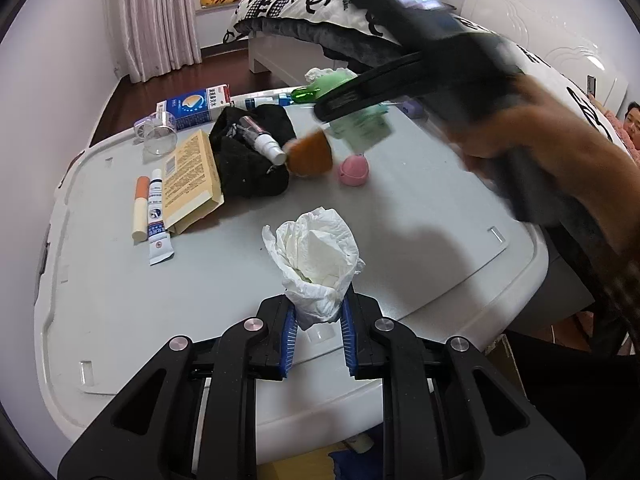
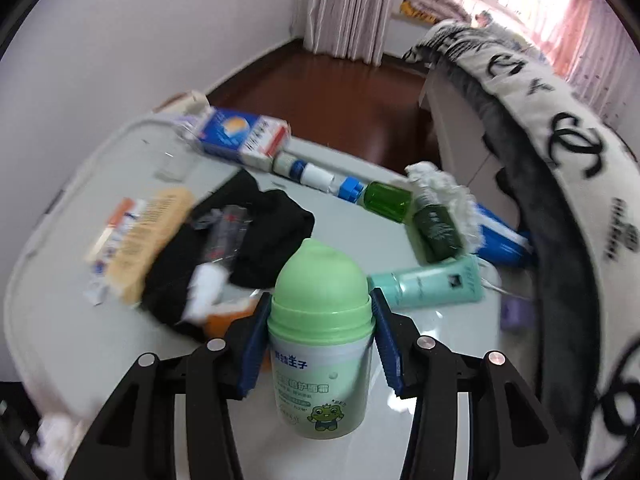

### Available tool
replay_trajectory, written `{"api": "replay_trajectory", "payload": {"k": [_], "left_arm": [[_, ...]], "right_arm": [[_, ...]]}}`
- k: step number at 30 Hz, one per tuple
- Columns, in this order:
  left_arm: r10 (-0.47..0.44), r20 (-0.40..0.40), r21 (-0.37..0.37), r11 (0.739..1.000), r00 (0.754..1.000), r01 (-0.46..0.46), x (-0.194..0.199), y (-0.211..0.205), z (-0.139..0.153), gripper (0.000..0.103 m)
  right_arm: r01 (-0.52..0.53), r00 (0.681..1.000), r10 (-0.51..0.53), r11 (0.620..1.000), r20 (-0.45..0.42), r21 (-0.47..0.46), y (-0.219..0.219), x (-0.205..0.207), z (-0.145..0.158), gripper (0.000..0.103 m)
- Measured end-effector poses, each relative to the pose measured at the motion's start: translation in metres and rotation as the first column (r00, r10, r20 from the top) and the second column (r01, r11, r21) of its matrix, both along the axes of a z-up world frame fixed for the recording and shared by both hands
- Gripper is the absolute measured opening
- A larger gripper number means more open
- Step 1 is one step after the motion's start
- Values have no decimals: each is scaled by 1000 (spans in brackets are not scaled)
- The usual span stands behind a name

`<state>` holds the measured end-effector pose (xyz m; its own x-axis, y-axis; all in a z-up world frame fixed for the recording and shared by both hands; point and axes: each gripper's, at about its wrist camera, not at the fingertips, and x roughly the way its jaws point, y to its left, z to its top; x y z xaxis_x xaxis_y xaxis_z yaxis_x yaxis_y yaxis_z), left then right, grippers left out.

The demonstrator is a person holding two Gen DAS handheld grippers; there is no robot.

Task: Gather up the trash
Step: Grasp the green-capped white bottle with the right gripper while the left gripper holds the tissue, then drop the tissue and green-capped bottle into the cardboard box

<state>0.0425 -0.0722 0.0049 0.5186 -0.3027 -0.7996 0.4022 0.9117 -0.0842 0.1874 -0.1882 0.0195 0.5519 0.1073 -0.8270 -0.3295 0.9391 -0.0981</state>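
In the left wrist view a crumpled white tissue [image 1: 316,256] stands up between the blue pads of my left gripper [image 1: 318,320], which is shut on its lower end just above the white table [image 1: 420,216]. In the right wrist view my right gripper [image 2: 319,334] is shut on a small white bottle with a pale green cap [image 2: 320,280] and a frog picture, held upright above the table. From the left wrist view the right gripper [image 1: 326,110] is blurred at the far right, with a hand behind it and the green bottle [image 1: 362,126] hanging in it.
On the table's far half lie a black cloth [image 1: 252,160], a spray bottle [image 1: 264,140], a yellow booklet [image 1: 192,178], an ointment tube [image 1: 158,216], a blue-white box [image 1: 198,106], a pink ball [image 1: 354,170], a teal tube [image 2: 432,284] and a green bottle [image 2: 388,200]. A bed [image 1: 304,4] stands behind.
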Motion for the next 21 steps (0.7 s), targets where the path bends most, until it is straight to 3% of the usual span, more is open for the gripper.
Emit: {"api": "replay_trajectory", "payload": {"k": [4,8,11,14,16,20,21], "left_arm": [[1,36,-2,1000,999,-1,-11,3,8,17],[22,42,-5,1000,999,-22,-33,15,14,17],[41,18,-2,999,999,-41,-63,26,8,17],[52,-39,18,999,998,-51,-100,34,-9,18],[55,-89,41,998,995,-51,-122,34,-24,25],[83,-226,101,993,970,-62,-151,38,-60,71],[90,-269,140,989,959,-53,-154,36,-71,73]], "right_arm": [[25,998,-28,997,52,67,-12,-47,33,48],[24,996,-36,991,84,132,-12,-126,52,48],[1,999,-7,989,43,145,-5,-186,43,48],[-29,999,35,989,-41,146,4,-241,15,48],[-37,995,49,991,-89,128,6,-269,-5,48],[-55,967,79,993,-243,105,12,-305,-53,51],[-58,960,81,994,-267,91,13,-308,-59,56]]}}
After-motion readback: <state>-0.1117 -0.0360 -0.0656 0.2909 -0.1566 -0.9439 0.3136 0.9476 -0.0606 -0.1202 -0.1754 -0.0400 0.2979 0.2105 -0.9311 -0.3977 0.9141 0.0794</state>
